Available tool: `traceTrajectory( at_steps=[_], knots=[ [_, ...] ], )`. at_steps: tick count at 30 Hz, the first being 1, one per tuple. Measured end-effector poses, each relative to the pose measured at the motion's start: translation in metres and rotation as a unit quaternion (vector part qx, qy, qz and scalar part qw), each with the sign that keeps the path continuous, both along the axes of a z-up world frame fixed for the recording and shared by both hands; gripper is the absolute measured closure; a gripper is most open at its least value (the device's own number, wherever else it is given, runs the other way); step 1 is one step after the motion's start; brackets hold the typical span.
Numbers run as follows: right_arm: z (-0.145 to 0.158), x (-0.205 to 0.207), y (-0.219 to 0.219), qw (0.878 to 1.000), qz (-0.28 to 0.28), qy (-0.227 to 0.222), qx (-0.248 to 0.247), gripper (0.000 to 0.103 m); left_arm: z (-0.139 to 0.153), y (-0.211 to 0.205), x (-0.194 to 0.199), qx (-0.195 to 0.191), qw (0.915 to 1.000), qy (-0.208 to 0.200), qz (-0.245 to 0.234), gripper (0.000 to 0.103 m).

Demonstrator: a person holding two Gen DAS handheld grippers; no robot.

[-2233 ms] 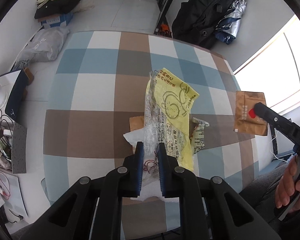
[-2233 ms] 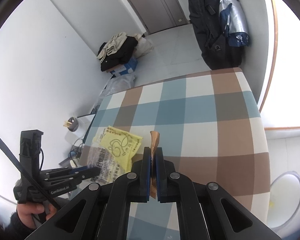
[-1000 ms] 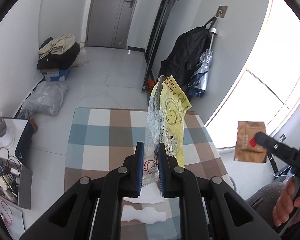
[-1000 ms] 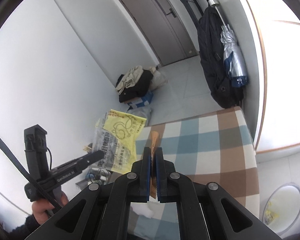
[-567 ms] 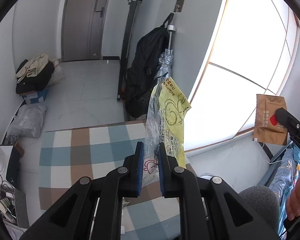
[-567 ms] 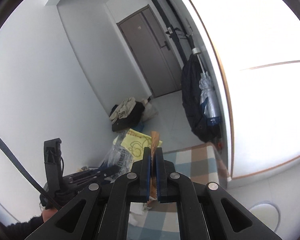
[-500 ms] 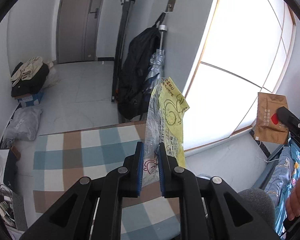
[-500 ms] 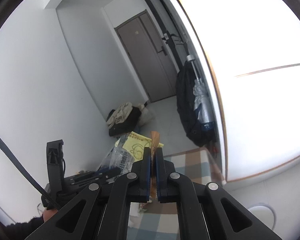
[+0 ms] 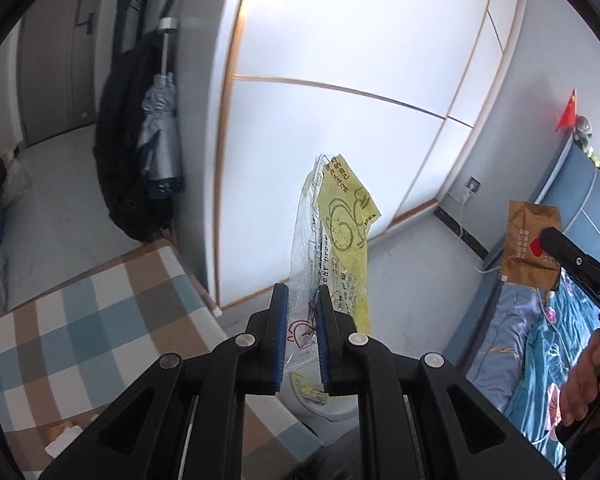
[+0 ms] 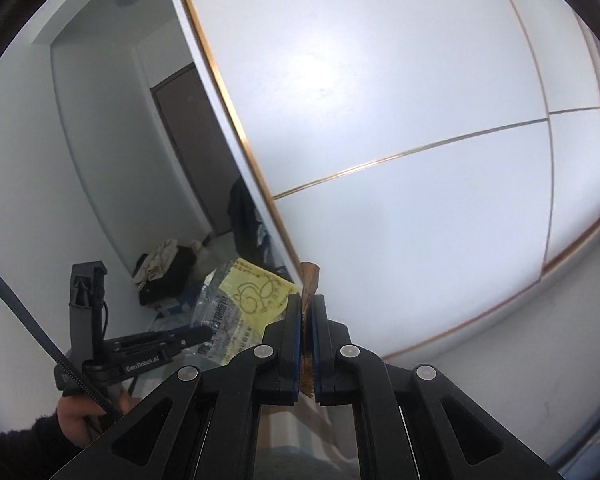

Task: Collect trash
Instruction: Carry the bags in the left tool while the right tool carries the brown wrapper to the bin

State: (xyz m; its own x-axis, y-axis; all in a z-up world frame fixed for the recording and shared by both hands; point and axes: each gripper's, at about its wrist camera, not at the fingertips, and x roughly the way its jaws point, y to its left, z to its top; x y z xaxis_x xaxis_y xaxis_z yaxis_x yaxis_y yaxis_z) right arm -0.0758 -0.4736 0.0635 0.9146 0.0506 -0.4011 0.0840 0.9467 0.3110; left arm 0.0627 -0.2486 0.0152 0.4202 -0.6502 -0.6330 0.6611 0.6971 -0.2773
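In your left wrist view, your left gripper (image 9: 302, 322) is clamped on one clear-and-yellow wrapper (image 9: 338, 240), which stands up past the blue pads (image 9: 281, 312) in mid-air, above one white bin (image 9: 320, 396) on the floor beside the checked table (image 9: 96, 328); the wrapper's print is mostly too small to read, apart from "bread". At right, your right gripper (image 9: 548, 236) pinches one brown packet (image 9: 530, 246) with a red heart, its hand (image 9: 588, 384) below. In your right wrist view, the right gripper (image 10: 308, 312) is closed tight on that packet (image 10: 310, 280), seen edge-on. Your left gripper (image 10: 206, 332), marked "GenRobot.AI", holds the wrapper (image 10: 244, 300) up at left, its hand (image 10: 80, 412) below.
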Motion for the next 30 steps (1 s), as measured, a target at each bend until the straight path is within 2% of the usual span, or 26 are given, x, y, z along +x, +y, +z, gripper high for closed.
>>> traceTrajectory(
  at_steps=[6,10,15,19,30],
  knots=[
    [-0.034,-0.012,-0.048,0.998,-0.051,0.047,0.008,0.099,-0.024,-0.054,-0.006,0.047,0.9971,0.012,-0.059,0.094],
    [-0.078,-0.003,-0.071,0.992,-0.064,0.098,0.045,0.099,-0.043,-0.081,-0.006,0.075,0.9929,0.03,-0.087,0.094],
    [-0.131,0.007,-0.096,0.979,-0.092,0.156,0.091,0.099,-0.073,-0.107,-0.004,0.133,0.9849,0.048,-0.101,0.094],
    [-0.162,0.016,-0.111,0.97,-0.103,0.189,0.115,0.099,-0.092,-0.123,-0.004,0.157,0.9791,0.064,-0.112,0.094],
    [-0.265,0.052,-0.12,0.94,-0.074,0.27,0.197,0.099,-0.141,-0.145,0.013,0.212,0.9631,0.135,-0.096,0.094]
  ],
)
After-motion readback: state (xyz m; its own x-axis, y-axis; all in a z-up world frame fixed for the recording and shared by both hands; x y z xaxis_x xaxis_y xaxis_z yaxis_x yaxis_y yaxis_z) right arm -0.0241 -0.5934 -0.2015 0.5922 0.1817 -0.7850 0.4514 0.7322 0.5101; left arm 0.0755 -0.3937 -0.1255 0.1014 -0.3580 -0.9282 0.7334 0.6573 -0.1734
